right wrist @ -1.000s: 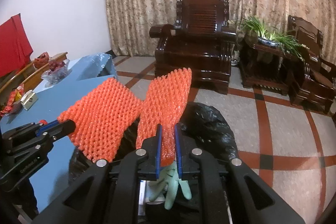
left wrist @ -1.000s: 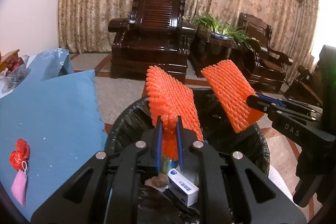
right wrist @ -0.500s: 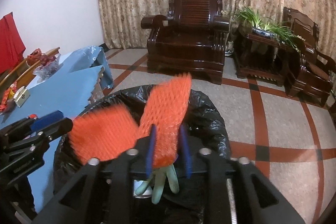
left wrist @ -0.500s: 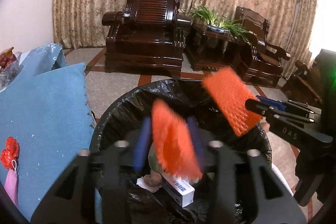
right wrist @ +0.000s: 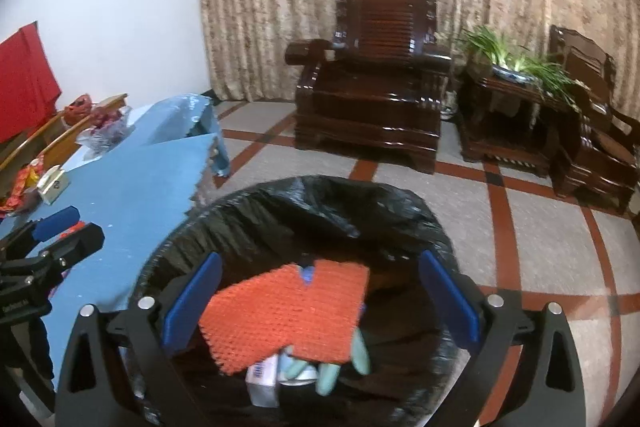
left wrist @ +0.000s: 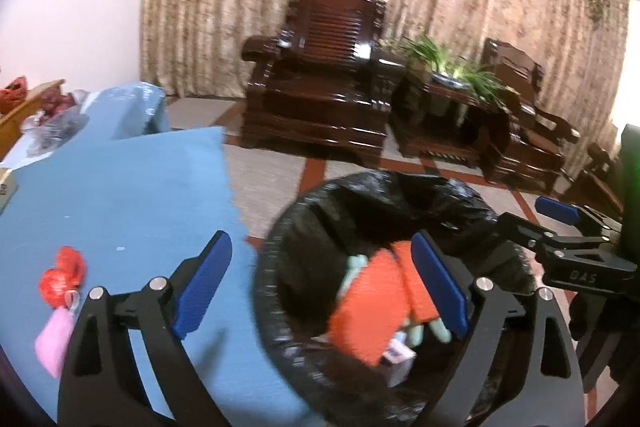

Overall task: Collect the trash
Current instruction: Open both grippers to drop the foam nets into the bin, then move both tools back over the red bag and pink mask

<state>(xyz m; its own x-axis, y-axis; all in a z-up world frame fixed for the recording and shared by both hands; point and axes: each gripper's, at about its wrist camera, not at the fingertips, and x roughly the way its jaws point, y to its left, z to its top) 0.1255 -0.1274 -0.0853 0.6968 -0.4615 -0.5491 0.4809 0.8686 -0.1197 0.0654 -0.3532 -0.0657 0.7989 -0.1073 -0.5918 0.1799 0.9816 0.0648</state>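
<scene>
Both grippers are mine: left gripper (left wrist: 320, 291) and right gripper (right wrist: 320, 301) have just been opening, and each now stands wide apart with nothing pinched between its blue pads. Below them the two orange nets (right wrist: 284, 311) lie loose inside the bin (right wrist: 256, 203), on top of a pale green glove (right wrist: 340, 359) and a small white box (right wrist: 262, 379); in the left view they look blurred. So that drop looks done to me. Beside the bin, on the blue table (left wrist: 120, 195), I count one red wad (left wrist: 64, 277) with one pink tag (left wrist: 54, 345) just below it, apparently tied on, likely the next trash. Risk from here: the left gripper's right finger hangs over the bin mouth, so swinging toward the table could snag the black liner (left wrist: 400, 187) and pull it off the rim. The tag could also slip if I pinch only the wad. Farther off stand two dark armchairs (right wrist: 376, 75) and one plant (right wrist: 516, 55).
</scene>
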